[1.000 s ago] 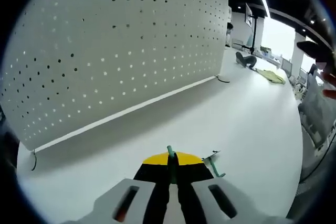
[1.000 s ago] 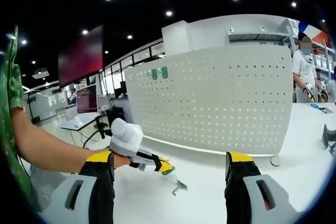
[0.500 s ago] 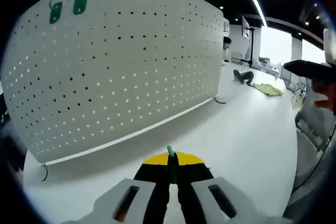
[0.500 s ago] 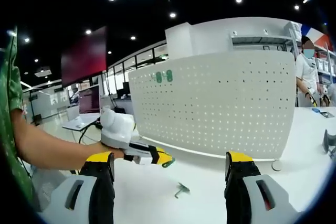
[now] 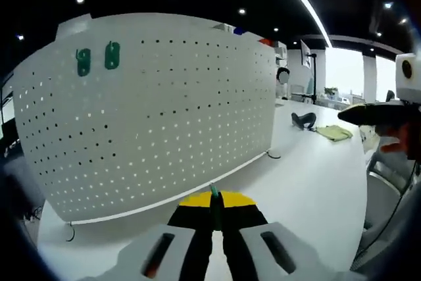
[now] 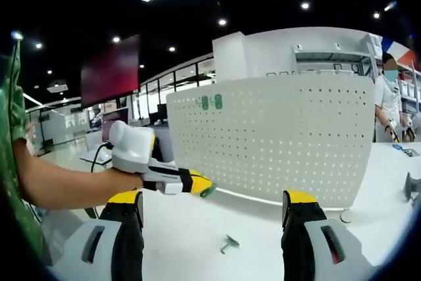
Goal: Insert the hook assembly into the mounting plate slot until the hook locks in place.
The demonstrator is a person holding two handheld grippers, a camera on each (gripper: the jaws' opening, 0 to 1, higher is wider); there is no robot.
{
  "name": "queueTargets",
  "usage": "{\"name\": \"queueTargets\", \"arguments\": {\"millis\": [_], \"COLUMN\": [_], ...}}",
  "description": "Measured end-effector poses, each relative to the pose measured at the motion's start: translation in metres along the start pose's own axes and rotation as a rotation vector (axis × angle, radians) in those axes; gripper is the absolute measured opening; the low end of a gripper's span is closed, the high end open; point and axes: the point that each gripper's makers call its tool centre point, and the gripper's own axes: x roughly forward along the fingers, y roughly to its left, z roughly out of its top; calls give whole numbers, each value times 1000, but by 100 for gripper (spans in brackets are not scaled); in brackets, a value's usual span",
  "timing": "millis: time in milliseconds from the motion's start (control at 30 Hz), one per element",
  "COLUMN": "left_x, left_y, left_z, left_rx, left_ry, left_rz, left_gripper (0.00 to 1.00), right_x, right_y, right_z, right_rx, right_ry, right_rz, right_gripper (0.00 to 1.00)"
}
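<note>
Protruding slim green hook (image 5: pixel 214 195) (jaw-pinched)

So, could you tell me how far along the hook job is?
Done: two green hooks sit high on the pegboard. In hand: the left tool is shut on a green hook, held off the board. Left: inserting it, plus another hook lying on the table.

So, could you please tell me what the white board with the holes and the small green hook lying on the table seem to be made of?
The board looks like white painted sheet metal or plastic: thin, matte, evenly punched. The hook looks like green plastic, though it is too small to tell.
</note>
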Motion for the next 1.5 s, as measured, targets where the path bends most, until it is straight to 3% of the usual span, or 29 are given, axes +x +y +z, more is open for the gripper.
{"name": "queueTargets", "arguments": {"millis": [300, 633, 1033, 1500], "left_x": [-29, -58, -78, -97], "left_y": [-11, -25, -38, -62], "left_z": [40, 69, 77, 75], "left_rx": [40, 85, 117, 163], "left_ry": [-104, -185, -218, -247], "left_rz": [-20, -40, -71, -144], "left_gripper": [2, 2, 3, 3], "right_x": [-2, -6, -9, -8], "right_y": [7, 11, 22, 39], "right_z": [11, 20, 27, 30], "right_rx": [-20, -36, -28, 57], "right_ry": [-19, -38, -43, -9], "right_rz": [8, 8, 49, 142], "right_gripper": [88, 88, 75, 45]}}
